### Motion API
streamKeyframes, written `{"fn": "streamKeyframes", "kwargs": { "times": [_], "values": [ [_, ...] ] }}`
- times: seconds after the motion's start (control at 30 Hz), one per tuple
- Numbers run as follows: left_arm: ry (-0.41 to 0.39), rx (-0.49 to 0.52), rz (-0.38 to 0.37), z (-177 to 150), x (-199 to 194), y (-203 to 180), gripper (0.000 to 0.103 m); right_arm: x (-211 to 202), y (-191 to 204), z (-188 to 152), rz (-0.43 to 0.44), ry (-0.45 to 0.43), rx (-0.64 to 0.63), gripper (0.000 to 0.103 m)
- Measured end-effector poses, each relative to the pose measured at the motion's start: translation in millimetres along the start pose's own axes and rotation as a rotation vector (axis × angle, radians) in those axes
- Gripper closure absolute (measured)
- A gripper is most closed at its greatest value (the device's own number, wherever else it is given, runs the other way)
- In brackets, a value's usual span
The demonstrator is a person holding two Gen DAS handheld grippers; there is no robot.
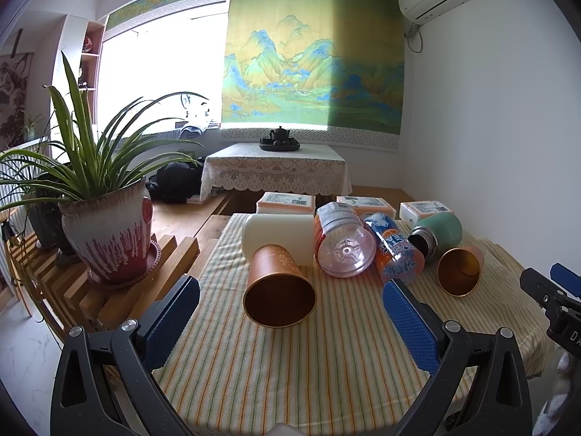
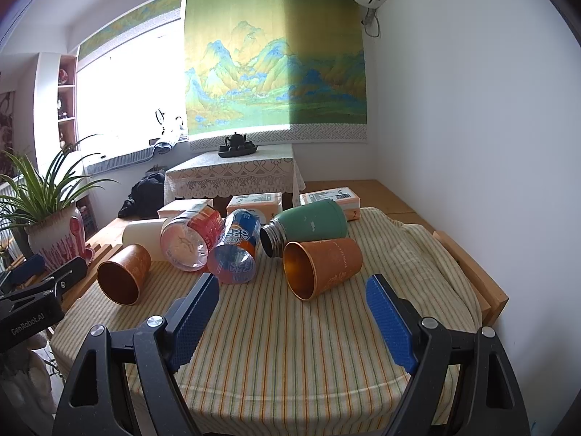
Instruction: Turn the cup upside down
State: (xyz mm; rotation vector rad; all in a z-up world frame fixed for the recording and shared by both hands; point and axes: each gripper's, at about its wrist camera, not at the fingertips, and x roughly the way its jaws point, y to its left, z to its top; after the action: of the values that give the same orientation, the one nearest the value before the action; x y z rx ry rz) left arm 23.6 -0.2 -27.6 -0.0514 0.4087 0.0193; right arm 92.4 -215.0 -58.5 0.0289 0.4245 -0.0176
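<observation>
Two copper-orange cups lie on their sides on the striped cloth, mouths toward me. The left cup lies just ahead of my left gripper, between its open blue pads; it also shows in the right wrist view. The right cup lies ahead of my open, empty right gripper; in the left wrist view this cup is at the right. Neither gripper touches a cup.
Behind the cups lie a white cylinder, a clear plastic jar, an orange-blue bottle and a green flask. Packets sit at the table's back. A potted plant stands on a wooden rack at the left.
</observation>
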Motion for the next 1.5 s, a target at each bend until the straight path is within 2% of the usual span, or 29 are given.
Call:
{"fn": "streamKeyframes", "kwargs": {
  "times": [0.17,0.5,0.7,0.8,0.93,1.17,1.27,1.37,1.5],
  "values": [
    [0.005,-0.003,0.002,0.5,1.2,1.7,0.001,3.6,1.1,-1.1,0.004,0.009,-0.002,0.023],
    [0.015,-0.035,0.027,0.9,5.3,15.3,0.001,30.1,-1.9,11.6,0.077,0.075,0.0,0.023],
    [0.02,-0.043,0.044,2.1,8.5,24.2,0.001,55.6,6.5,33.2,0.153,0.136,-0.025,0.023],
    [0.022,-0.049,0.05,2.3,10.1,28.5,0.001,68.8,18.5,47.7,0.208,0.167,-0.063,0.023],
    [0.029,-0.059,0.059,1.7,12.5,36.5,0.001,93.0,38.9,62.1,0.241,0.204,-0.12,0.023],
    [0.026,-0.091,0.086,2.2,14.7,58.1,0.001,140.2,80.5,96.2,0.338,0.36,-0.133,0.023],
    [0.033,-0.116,0.088,1.0,16.1,70.1,0.001,168.2,104.3,110.1,0.359,0.48,-0.156,0.023],
    [0.035,-0.141,0.088,-1.5,16.0,82.7,0.001,199.7,115.4,114.0,0.36,0.612,-0.104,0.023],
    [0.029,-0.172,0.101,-4.4,13.9,100.7,0.001,235.0,124.3,108.3,0.312,0.736,-0.075,0.034]
  ]
}}
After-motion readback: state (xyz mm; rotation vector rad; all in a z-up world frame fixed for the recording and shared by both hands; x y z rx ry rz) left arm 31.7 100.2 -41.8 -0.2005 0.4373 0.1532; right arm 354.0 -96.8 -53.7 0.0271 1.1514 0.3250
